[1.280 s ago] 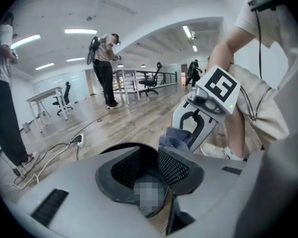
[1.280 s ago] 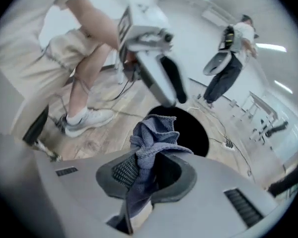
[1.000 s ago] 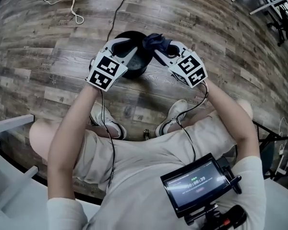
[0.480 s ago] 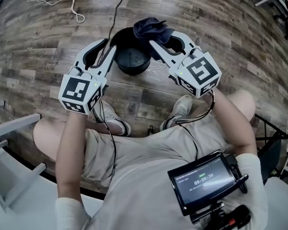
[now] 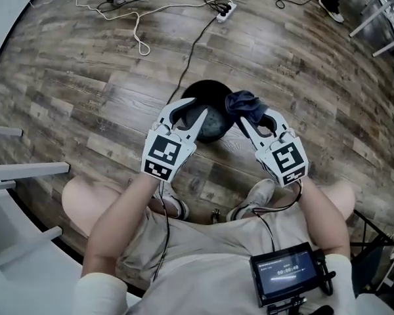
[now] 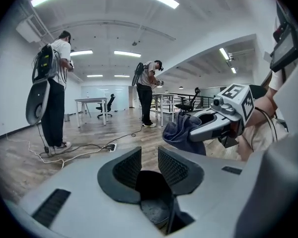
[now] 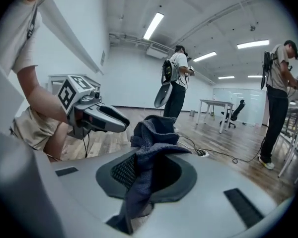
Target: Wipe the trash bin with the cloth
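A black round trash bin [image 5: 213, 120] sits over the wooden floor in front of the person's knees. My left gripper [image 5: 189, 115] straddles the bin's left rim, one finger inside and one outside, and is shut on the wall. In the left gripper view the bin [image 6: 151, 202] shows dark below the jaws of my left gripper [image 6: 150, 165]. My right gripper [image 5: 253, 115] is shut on a dark blue cloth [image 5: 241, 104] bunched at the bin's right rim. The cloth [image 7: 154, 133] drapes out of my right gripper [image 7: 151, 170]. I cannot tell whether the bin rests on the floor.
Cables and a power strip [image 5: 223, 6] lie on the floor beyond the bin. White table legs [image 5: 20, 172] stand at the left. The person's shoes [image 5: 171, 205] are just behind the grippers. Two people [image 6: 149, 93] stand farther off in the room.
Both grippers have drawn closer together and farther from the head. The bin has moved along with the left gripper. The cloth stays in the right gripper at the bin's rim.
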A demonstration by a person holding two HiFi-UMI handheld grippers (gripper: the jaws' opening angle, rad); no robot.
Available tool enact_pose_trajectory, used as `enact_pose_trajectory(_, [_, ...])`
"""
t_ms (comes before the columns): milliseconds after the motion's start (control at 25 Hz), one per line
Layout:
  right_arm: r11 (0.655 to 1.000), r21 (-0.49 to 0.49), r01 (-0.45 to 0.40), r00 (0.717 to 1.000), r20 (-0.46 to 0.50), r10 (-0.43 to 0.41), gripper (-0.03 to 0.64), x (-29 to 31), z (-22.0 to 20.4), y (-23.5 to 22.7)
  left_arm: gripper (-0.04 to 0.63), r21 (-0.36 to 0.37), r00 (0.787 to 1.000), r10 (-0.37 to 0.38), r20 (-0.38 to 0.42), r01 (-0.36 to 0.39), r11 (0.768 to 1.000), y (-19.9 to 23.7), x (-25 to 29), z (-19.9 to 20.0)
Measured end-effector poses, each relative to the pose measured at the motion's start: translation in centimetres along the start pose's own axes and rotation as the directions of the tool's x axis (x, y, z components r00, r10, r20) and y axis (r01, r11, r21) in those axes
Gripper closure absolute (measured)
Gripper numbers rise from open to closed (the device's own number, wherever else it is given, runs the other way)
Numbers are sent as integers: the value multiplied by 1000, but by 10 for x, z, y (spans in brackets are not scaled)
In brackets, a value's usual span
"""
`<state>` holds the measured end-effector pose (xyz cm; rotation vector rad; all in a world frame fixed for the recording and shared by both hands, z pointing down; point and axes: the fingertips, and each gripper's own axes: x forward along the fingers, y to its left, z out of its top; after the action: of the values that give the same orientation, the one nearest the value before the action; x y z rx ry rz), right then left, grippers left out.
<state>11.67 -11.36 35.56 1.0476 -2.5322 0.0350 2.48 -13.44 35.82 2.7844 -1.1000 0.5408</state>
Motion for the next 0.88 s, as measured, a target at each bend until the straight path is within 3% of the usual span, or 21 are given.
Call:
enact_pose_trajectory(160, [995, 99, -13, 1000, -3, 14, 552, 1, 1, -10, 480, 16, 999, -12, -32, 13, 1000, -9, 15, -9])
enact_pose_trajectory(400, [993, 121, -4, 1000, -21, 6, 552, 5, -3, -11, 480, 8, 997, -40, -70, 41, 999, -18, 15, -29])
enact_pose_trajectory(880, [976, 217, -12, 1000, -19, 16, 552, 1, -4, 7, 480, 28, 996, -64, -67, 66, 997, -29, -6, -31])
